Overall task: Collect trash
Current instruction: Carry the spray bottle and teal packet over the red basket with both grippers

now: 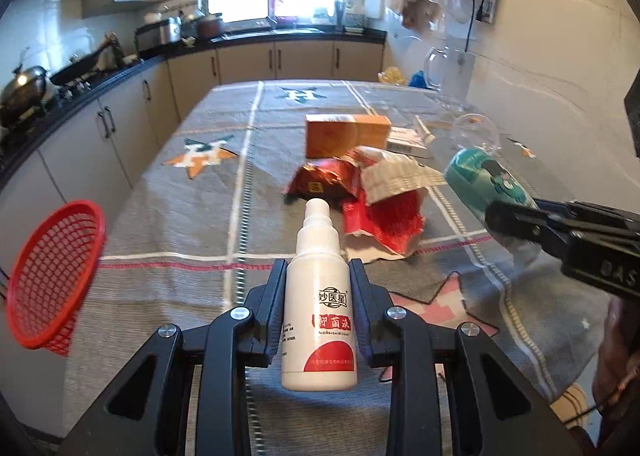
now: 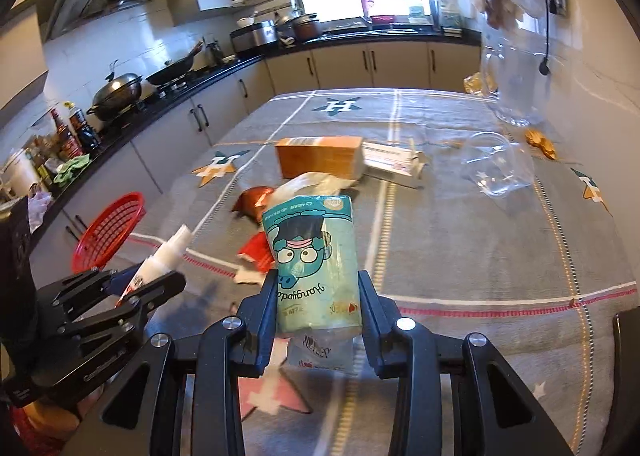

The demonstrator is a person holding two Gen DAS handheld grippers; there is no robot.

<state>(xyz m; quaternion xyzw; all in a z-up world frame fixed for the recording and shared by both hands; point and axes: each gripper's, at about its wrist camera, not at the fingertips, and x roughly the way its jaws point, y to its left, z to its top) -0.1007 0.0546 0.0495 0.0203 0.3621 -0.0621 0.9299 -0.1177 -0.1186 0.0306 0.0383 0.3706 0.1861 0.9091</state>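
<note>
My left gripper (image 1: 318, 270) is shut on a white spray bottle (image 1: 318, 320) with a red label, held upright above the table. It shows from the side in the right wrist view as well, left gripper (image 2: 148, 276) with the bottle (image 2: 168, 252) sticking out. My right gripper (image 2: 317, 278) is shut on a teal tissue pack (image 2: 310, 252) with a cartoon face, lifted off the cloth. In the left wrist view the right gripper (image 1: 500, 216) and the pack (image 1: 480, 176) are at the right. A red mesh basket (image 1: 52, 276) hangs off the table's left edge.
On the grey star-patterned tablecloth (image 1: 180, 216) lie torn red wrappers (image 1: 380, 216), a dark red foil packet (image 1: 324, 180), an orange box (image 1: 344, 134), a white box (image 1: 404, 138) and a tipped clear cup (image 1: 476, 132). A glass jar (image 1: 448, 72) stands by the right wall. Kitchen counters run along the left.
</note>
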